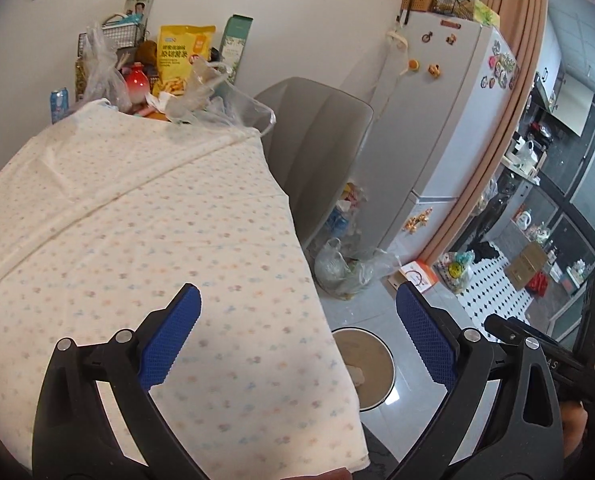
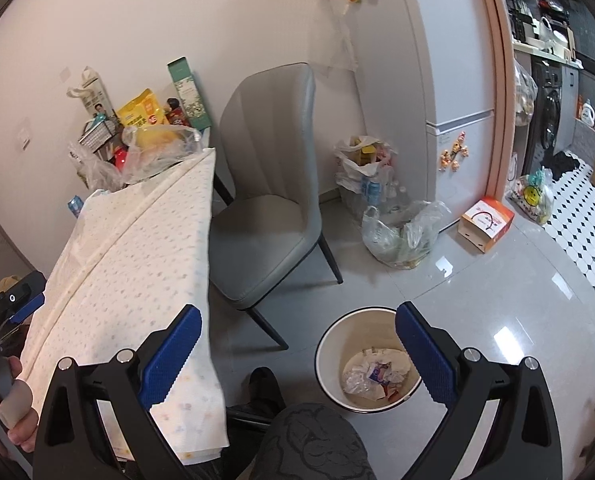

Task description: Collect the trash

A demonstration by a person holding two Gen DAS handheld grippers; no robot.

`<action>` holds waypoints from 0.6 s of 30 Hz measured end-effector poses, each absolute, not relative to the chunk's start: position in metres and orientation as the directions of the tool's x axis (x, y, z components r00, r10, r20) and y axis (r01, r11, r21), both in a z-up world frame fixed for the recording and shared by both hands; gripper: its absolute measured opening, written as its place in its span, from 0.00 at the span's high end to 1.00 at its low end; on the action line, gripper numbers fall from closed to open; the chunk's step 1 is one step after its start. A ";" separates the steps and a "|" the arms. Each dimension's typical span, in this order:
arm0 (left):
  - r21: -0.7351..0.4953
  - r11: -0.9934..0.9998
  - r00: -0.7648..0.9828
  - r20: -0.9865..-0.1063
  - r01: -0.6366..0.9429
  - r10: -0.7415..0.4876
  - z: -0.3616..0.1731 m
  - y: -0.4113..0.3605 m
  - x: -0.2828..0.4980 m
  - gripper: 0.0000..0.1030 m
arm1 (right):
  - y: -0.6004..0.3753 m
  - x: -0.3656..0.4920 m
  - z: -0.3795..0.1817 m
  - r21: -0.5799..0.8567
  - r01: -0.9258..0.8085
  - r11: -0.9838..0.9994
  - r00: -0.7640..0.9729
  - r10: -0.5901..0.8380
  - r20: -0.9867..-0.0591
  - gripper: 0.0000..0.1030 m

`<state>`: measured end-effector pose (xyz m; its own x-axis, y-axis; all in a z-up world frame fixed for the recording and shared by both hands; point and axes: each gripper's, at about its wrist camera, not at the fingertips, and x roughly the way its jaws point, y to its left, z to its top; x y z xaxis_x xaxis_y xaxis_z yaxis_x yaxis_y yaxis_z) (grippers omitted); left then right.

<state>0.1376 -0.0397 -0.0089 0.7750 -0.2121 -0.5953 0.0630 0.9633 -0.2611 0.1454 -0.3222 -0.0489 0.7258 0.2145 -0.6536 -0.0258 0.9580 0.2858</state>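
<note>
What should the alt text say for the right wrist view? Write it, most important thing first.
Open, empty right tongs hover above a round white trash bin on the grey floor, holding crumpled wrappers. To the left, a table in a dotted cloth has snack bags at its far end; a grey chair stands beside it.

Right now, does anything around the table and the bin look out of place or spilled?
Nothing is spilled. The trash bin stands upright with wrappers inside. The odd spots: loose plastic bags lying on the floor beside the fridge, and crumpled bags piled at the table's far end.
</note>
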 end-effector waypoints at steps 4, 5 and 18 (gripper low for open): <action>-0.255 0.965 0.795 -0.572 0.061 -0.201 -0.001 -0.029 0.116 0.06 | -0.305 0.132 -0.039 0.274 -0.075 0.959 0.730 0.240 -0.640 0.08; -0.253 0.966 0.800 -0.566 0.059 -0.198 0.001 -0.027 0.111 0.06 | -0.302 0.128 -0.036 0.271 -0.087 0.959 0.732 0.246 -0.636 0.08; -0.237 0.971 0.877 -0.473 -0.034 -0.085 0.026 0.024 0.042 0.06 | -0.253 0.099 -0.016 0.247 -0.208 0.946 0.727 0.318 -0.608 0.08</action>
<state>0.0423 0.0242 0.0261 0.8770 -0.0851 -0.4729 -0.0338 0.9709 -0.2373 0.0986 -0.2529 -0.0160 0.7275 0.3184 -0.6077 -0.2083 0.9465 0.2466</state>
